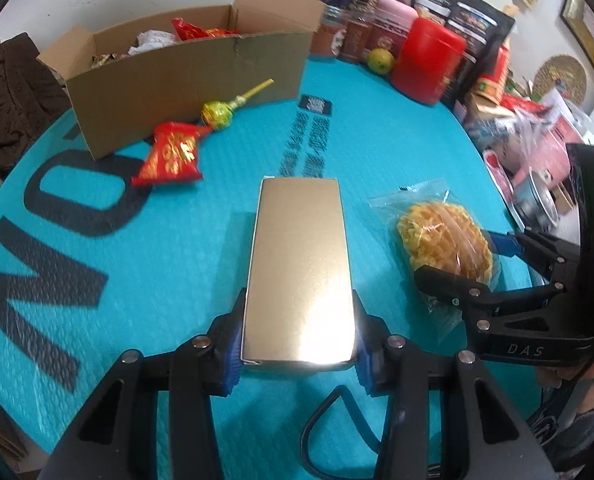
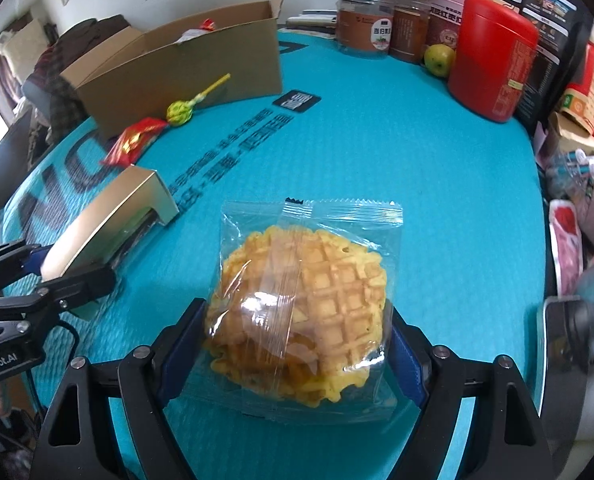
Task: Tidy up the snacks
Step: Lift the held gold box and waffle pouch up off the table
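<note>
The cardboard box (image 1: 185, 76) at the back of the teal bench (image 1: 377, 152) hides most of its contents; only a red wrapper and crumpled white paper show over the rim. The left tongs (image 1: 299, 350) grip the near end of a gold box (image 1: 301, 264), while the right tongs (image 2: 297, 344) pinch a bagged waffle (image 2: 309, 304) beside it. A red packet (image 1: 171, 156) and a lollipop (image 1: 217, 114) lie just before the cardboard box.

We see a long gold box (image 1: 301, 272) held clear of the teal mat, gripped at its near end. A waffle in a clear wrapper (image 2: 301, 304) is pinched at both sides. A red sweet packet (image 1: 171, 154) and a green-wrapped lollipop (image 1: 217, 112) lie touching, just before the open cardboard box (image 1: 185, 80), which holds more wrapped snacks.
</note>
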The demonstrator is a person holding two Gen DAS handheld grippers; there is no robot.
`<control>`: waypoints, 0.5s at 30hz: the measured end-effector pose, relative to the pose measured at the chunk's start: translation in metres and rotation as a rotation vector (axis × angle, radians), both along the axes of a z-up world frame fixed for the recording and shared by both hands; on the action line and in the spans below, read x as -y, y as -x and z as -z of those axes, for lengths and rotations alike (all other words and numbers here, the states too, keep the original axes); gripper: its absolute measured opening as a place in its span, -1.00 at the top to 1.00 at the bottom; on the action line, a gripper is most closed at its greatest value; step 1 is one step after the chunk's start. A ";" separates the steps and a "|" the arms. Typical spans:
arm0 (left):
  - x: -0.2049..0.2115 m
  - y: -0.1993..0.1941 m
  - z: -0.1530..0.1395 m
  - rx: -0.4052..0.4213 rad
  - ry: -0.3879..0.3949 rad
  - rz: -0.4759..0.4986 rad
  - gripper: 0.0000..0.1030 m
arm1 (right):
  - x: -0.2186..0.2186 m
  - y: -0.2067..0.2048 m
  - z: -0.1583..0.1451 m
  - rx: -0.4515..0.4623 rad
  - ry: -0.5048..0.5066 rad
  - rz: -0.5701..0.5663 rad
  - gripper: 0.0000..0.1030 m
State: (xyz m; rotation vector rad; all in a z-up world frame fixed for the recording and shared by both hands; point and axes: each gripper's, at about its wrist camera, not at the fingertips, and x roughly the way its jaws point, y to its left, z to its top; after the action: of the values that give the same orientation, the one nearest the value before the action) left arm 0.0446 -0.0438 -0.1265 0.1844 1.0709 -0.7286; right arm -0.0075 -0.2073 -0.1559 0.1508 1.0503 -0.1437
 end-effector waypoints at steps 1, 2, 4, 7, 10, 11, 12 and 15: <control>-0.001 0.003 0.001 -0.007 -0.004 0.009 0.15 | -0.001 0.000 0.000 -0.003 0.000 -0.004 -0.62; 0.000 0.005 0.003 -0.013 -0.013 0.015 0.15 | -0.001 0.000 -0.001 -0.004 0.000 -0.008 -0.62; 0.001 0.007 0.006 -0.019 -0.026 0.025 0.12 | -0.003 0.001 -0.001 -0.003 0.001 -0.024 -0.63; 0.005 0.004 0.007 -0.012 -0.030 0.013 0.10 | -0.005 -0.004 0.000 -0.003 0.020 -0.036 -0.72; 0.013 0.000 0.007 0.000 -0.046 0.007 0.09 | -0.007 -0.011 0.003 -0.010 0.033 -0.045 -0.90; 0.016 -0.002 0.008 0.008 -0.051 0.007 0.05 | -0.007 -0.012 0.004 -0.008 0.036 -0.045 -0.94; 0.019 -0.003 0.008 0.016 -0.052 0.007 -0.02 | -0.008 -0.014 0.005 -0.008 0.038 -0.046 -0.99; 0.028 -0.005 0.009 0.037 -0.061 0.018 -0.37 | -0.009 -0.015 0.008 -0.010 0.056 -0.049 -0.99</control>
State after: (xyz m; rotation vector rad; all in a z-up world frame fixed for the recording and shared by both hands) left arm 0.0499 -0.0717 -0.1357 0.2589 1.0578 -0.7065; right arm 0.0076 -0.1984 -0.1642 0.0742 1.0576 -0.1297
